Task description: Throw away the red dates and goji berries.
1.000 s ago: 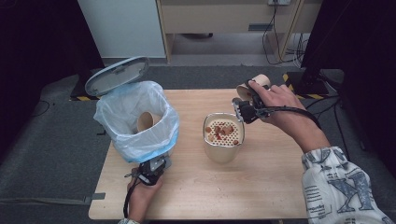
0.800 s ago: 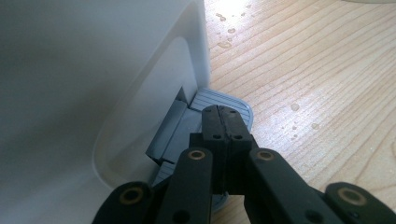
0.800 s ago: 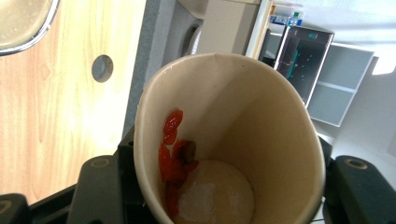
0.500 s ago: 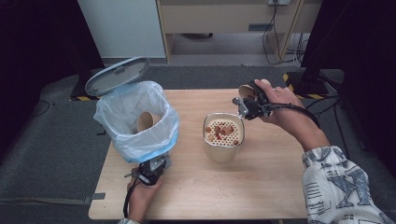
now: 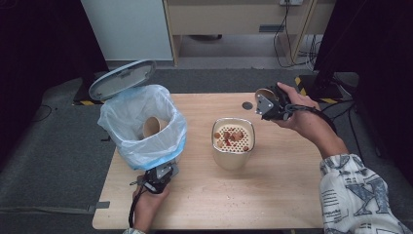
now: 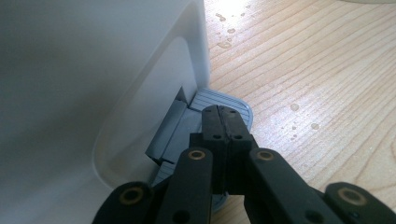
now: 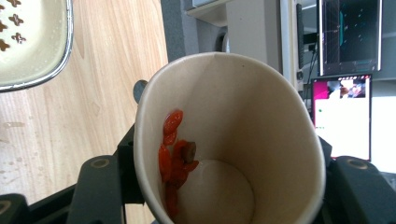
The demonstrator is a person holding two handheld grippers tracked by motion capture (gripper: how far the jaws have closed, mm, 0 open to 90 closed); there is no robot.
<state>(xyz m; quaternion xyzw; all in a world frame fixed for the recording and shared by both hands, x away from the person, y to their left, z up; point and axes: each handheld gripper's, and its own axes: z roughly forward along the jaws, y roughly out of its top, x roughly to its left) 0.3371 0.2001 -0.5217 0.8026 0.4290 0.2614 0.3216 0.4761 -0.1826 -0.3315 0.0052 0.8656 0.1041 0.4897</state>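
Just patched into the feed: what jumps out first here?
The white pedal bin lined with a clear blue-tinged plastic bag stands open at the table's left, a brown paper cup inside; the left gripper presses its grey pedal. The right gripper holds a tan paper cup with red berry scraps stuck inside.

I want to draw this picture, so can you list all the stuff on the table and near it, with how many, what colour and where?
Table: one, light wood, middle of the high view.
Bin: one, white with a pale blue bag, table's left side.
Bin lid: one, grey, standing open behind the bin.
Pedal: one, grey, at the bin's foot.
Cup in the bin: one, tan.
Strainer pot: one, cream with a holed top, table's middle, red bits on it.
Paper cup: one, tan outside, white inside, red bits stuck inside.
Left gripper: black, jaws shut, tips on the pedal.
Right gripper: black, holds the paper cup, tipped on its side, right of the pot.
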